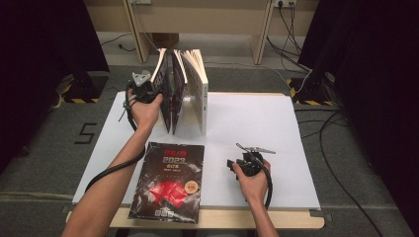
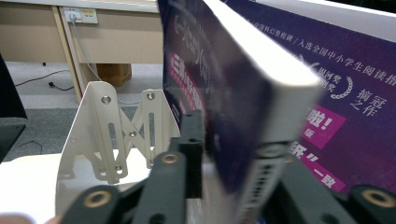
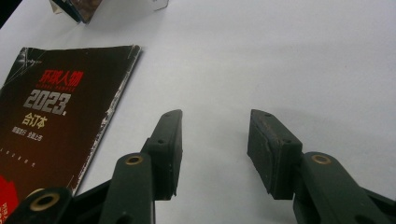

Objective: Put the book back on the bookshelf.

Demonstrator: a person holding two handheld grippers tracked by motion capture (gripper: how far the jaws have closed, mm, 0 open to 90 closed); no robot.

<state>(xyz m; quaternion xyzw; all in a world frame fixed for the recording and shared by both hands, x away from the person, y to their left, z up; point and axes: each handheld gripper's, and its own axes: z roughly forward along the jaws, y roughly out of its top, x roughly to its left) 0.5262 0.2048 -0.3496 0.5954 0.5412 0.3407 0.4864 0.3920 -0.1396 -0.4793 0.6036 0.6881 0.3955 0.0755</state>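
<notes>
Several books stand upright in a row at the back of the white table (image 1: 257, 123). My left gripper (image 1: 143, 84) is at the row's left end. In the left gripper view its jaws (image 2: 238, 149) are shut on a purple-covered book (image 2: 224, 93), one on each cover. That book (image 1: 168, 91) stands nearly upright. A second purple cover (image 2: 345, 84) is right behind it. A black magazine (image 1: 170, 180) with red print lies flat near the front edge. My right gripper (image 1: 249, 160) rests low on the table to the right of the magazine (image 3: 56, 107), its jaws (image 3: 215, 121) open around bare table.
A white metal bookend (image 2: 112, 135) stands on the table just left of the held book. A thick white book (image 1: 197, 84) closes the row on the right. Behind the table are wooden desk legs (image 1: 136, 29) and floor cables (image 1: 331, 128).
</notes>
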